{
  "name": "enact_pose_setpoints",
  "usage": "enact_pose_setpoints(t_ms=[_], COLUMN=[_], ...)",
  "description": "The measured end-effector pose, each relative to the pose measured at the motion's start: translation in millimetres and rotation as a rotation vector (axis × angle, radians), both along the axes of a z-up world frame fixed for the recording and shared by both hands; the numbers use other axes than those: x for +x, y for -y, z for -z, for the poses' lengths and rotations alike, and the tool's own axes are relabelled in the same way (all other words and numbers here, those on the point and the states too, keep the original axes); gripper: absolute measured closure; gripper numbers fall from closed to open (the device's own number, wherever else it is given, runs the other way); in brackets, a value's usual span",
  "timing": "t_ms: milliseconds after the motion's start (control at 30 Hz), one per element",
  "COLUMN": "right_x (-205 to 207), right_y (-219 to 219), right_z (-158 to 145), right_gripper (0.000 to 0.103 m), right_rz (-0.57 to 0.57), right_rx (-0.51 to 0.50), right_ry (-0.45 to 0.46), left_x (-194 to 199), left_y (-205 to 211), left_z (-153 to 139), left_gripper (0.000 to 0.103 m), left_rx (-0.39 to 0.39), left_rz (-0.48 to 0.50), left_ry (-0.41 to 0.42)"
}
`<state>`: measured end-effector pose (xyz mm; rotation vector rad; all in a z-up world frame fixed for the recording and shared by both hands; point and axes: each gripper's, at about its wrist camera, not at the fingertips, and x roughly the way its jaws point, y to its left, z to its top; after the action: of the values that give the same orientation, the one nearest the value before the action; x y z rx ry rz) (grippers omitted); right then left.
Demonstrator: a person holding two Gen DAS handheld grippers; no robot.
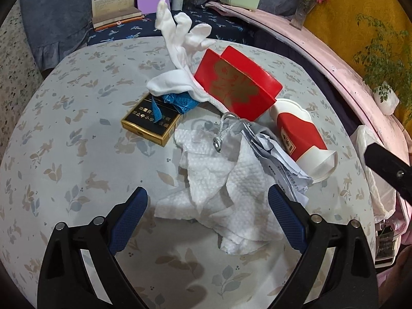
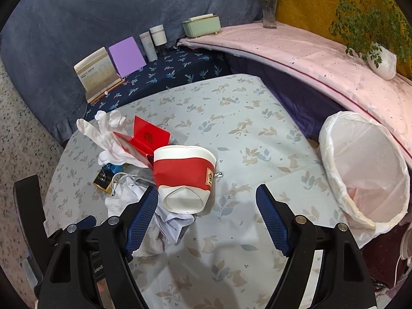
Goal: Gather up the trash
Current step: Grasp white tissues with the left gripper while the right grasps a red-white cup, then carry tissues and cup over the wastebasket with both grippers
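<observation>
Both grippers hovering over the trash pile, holding nothing

Left gripper (image 1: 207, 217) is spreading wide around the crumpled paper towel (image 1: 219, 193); right gripper (image 2: 207, 217) is gaping beside the tipped red-and-white cup (image 2: 184, 177), bin (image 2: 365, 170) waiting right of the cup

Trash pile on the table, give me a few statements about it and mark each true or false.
1. The red and white paper cup lies on its side. True.
2. The left gripper is shut on the paper towel. False: it is open, its fingers either side of the towel.
3. A blue tape measure lies on the black cigarette pack. True.
4. The bin has no liner. False: a white plastic bag lines it.
5. The right gripper holds the white glove. False: it is open and holds nothing.
</observation>
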<state>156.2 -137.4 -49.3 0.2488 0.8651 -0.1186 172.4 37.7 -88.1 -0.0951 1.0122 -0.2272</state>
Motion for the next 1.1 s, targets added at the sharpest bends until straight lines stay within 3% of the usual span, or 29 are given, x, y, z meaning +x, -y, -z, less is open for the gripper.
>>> enact_pose_setpoints(t_ms=[100, 167, 300, 467, 533, 667, 733, 1100], right_x=[10, 16, 27, 37, 41, 47, 47, 26], right_y=[-5, -8, -15, -20, -19, -16, -15, 3], right_z=[9, 14, 23, 34, 39, 47, 48, 19], right_gripper=[0.028, 0.028, 0.028, 0.028, 0.028, 0.028, 0.040, 0.040], right_rz=[-0.006, -0.012, -0.029, -0.037, -0.034, -0.037, -0.043, -0.005], right_rx=[0.001, 0.001, 0.002, -0.002, -0.002, 0.016, 0.021, 0.030], right_ry=[-0.018, -0.030, -0.051, -0.073, -0.084, -0.103, -0.113, -0.033], left_x=[4, 7, 11, 12, 13, 13, 14, 2], left_y=[2, 2, 5, 9, 10, 13, 14, 17], left_z=[3, 6, 10, 9, 9, 8, 7, -11], left_gripper=[0.015, 0.028, 0.042, 0.076, 0.082, 0.087, 0.087, 0.091], left_rx=[-0.001, -0.006, -0.032, -0.062, -0.070, -0.072, -0.075, -0.093], left_rz=[0.009, 0.020, 0.045, 0.090, 0.099, 0.111, 0.116, 0.130], left_ry=[-0.009, -0.021, -0.046, -0.060, -0.065, -0.063, -0.065, -0.031])
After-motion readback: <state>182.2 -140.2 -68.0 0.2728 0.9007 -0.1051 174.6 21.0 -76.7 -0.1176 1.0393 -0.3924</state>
